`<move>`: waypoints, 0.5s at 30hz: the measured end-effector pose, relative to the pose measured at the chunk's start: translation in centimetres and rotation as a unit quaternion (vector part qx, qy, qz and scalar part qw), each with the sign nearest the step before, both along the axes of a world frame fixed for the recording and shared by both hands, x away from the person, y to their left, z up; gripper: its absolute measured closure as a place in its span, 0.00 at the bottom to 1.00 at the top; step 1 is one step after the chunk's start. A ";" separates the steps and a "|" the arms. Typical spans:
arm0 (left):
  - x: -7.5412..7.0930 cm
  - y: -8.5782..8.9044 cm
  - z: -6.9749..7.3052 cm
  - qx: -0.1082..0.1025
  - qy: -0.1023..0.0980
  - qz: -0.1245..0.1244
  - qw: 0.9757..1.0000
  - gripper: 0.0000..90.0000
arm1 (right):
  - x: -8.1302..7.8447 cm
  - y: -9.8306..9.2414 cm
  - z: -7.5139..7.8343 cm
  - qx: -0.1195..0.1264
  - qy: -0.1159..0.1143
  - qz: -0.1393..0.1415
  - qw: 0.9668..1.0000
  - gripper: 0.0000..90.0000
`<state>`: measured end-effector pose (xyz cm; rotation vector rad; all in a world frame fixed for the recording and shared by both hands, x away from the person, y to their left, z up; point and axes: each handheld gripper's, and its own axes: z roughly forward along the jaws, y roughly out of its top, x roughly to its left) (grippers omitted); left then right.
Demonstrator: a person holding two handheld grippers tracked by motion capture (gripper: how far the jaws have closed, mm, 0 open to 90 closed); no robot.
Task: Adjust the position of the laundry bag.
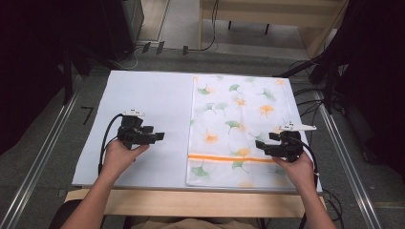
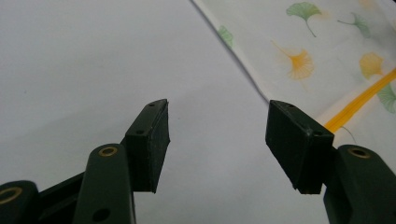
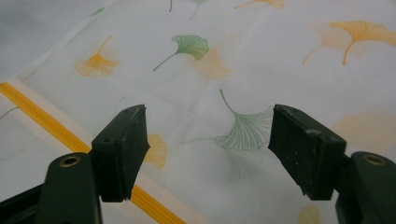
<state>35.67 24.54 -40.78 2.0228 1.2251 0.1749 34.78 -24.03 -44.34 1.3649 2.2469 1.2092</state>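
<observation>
Two claws sit low in the high view, one in each hand. The left claw [image 1: 160, 136], at lower left of the frame, is over the bare white bench [image 1: 143, 105], its jaws wide apart with nothing between them. The right claw [image 1: 260, 143], at lower right, is over the leaf-patterned cloth [image 1: 234, 114], jaws likewise wide and gripping nothing. The cloth lies flat on the right half of the bench, an orange stripe [image 1: 215, 157] crossing its near end.

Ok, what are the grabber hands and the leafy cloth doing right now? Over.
Left gripper open over bare white table. Right gripper open above white ginkgo-leaf cloth with orange stripe. Cloth flat, untouched. Nothing in the way.
</observation>
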 end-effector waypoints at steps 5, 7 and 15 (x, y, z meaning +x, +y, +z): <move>0.0 0.0 0.0 0.013 0.006 0.003 1.000 0.46 | 0.1 -0.1 0.0 -0.003 0.003 -0.002 1.000 0.37; 0.0 0.0 -0.1 0.012 0.008 0.003 1.000 0.47 | 0.1 -0.1 0.0 -0.005 0.003 -0.002 1.000 0.38; 0.1 0.2 -0.4 0.015 0.018 -0.003 1.000 0.48 | 0.2 0.1 0.6 -0.005 -0.003 -0.010 1.000 0.46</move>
